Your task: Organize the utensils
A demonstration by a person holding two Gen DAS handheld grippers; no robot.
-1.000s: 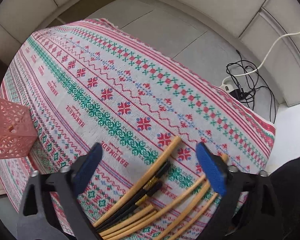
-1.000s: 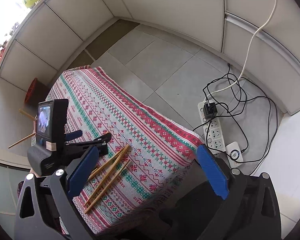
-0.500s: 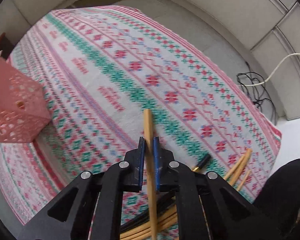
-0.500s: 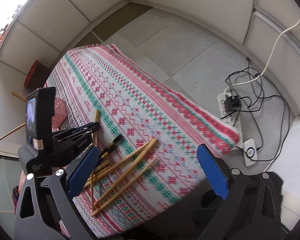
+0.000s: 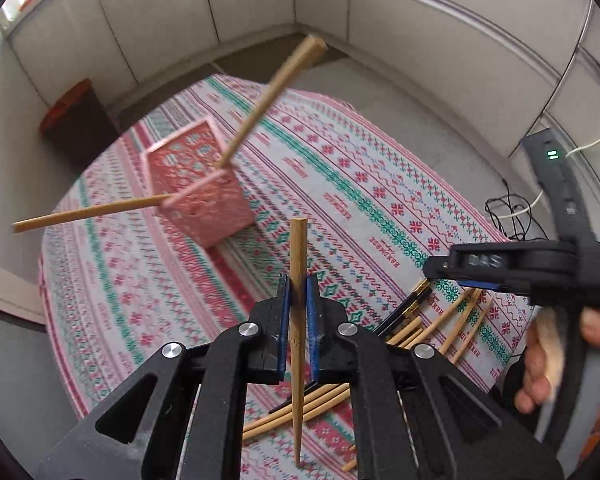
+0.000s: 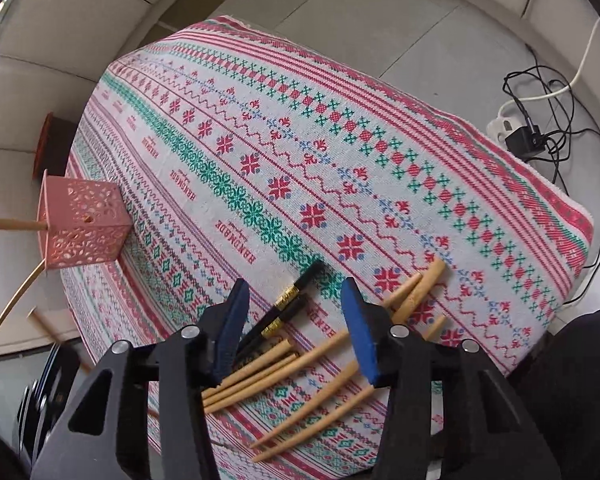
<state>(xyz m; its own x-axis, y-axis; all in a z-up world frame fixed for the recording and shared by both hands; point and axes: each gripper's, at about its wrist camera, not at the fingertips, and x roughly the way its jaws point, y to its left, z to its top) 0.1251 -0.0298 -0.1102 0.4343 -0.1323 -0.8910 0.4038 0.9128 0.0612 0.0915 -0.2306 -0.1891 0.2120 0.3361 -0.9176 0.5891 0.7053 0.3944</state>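
Chopsticks point(image 6: 300, 368) lie heaped on the patterned tablecloth point(image 6: 340, 120), bamboo ones alongside 2 black gold-banded ones point(image 6: 288, 304). Left gripper point(image 5: 296, 304) clamps 1 bamboo chopstick point(image 5: 298, 264) upright above the cloth, near the pink perforated holder point(image 5: 204, 196), which has 2 chopsticks point(image 5: 276, 80) leaning out. Right gripper point(image 6: 296, 320) hangs over the heap, its jaws spread wide with nothing between them

Both black tools point(image 5: 296, 312) point(image 6: 300, 328) have blue pads and silver screws.
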